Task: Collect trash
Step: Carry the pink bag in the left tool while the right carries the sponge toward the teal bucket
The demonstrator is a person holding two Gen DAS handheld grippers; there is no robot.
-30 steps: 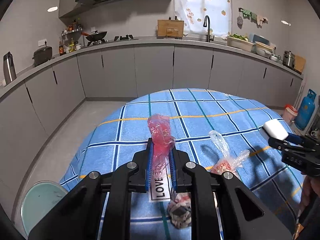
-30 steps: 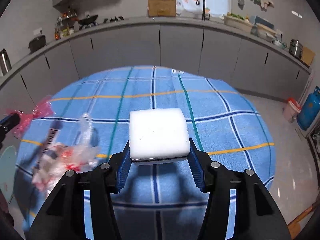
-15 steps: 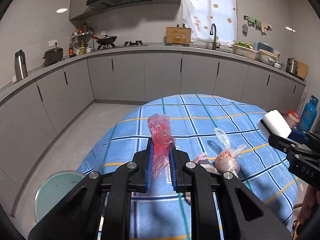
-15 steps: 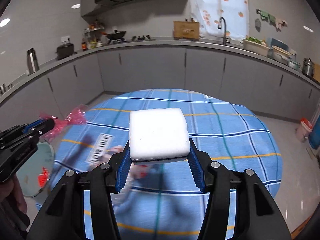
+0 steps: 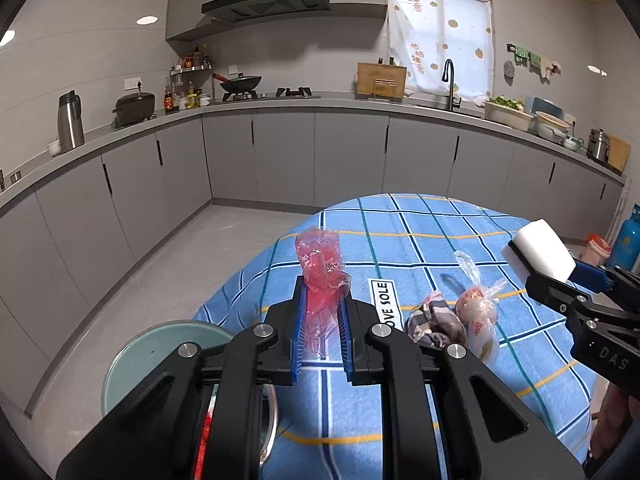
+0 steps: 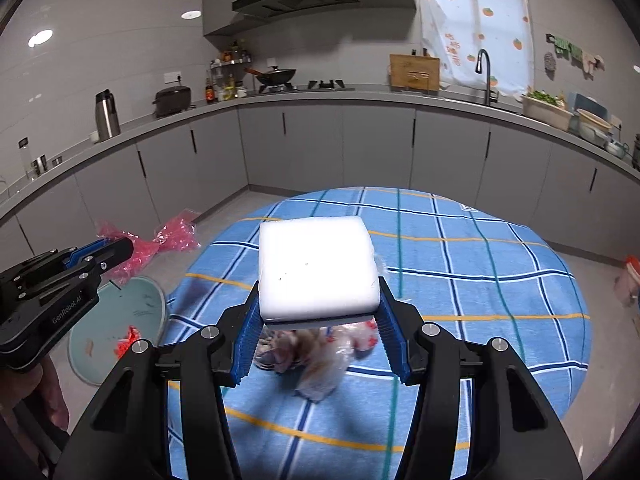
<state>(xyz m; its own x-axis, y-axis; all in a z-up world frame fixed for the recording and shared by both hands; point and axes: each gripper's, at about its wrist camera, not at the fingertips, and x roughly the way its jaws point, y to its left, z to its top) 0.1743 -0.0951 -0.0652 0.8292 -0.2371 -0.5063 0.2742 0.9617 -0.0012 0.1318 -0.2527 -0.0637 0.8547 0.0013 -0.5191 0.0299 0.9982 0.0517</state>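
The left gripper (image 5: 322, 334) pinches a pink plastic bag (image 5: 320, 276), carried off the tabletop's (image 5: 440, 232) left edge toward the bin (image 5: 160, 348). The right gripper (image 6: 318, 344) clamps a white sponge (image 6: 316, 266), probably for wiping.

Open floor (image 5: 192, 248) is seen between the cabinets (image 5: 280, 156) and the round table (image 5: 460, 224). The table's far half is left bare, while its near part is occupied by a crumpled wrapper (image 5: 436, 324) and a knotted plastic bag (image 5: 478, 312). A pale green bin (image 6: 116, 332) stands just beside the table's left edge.
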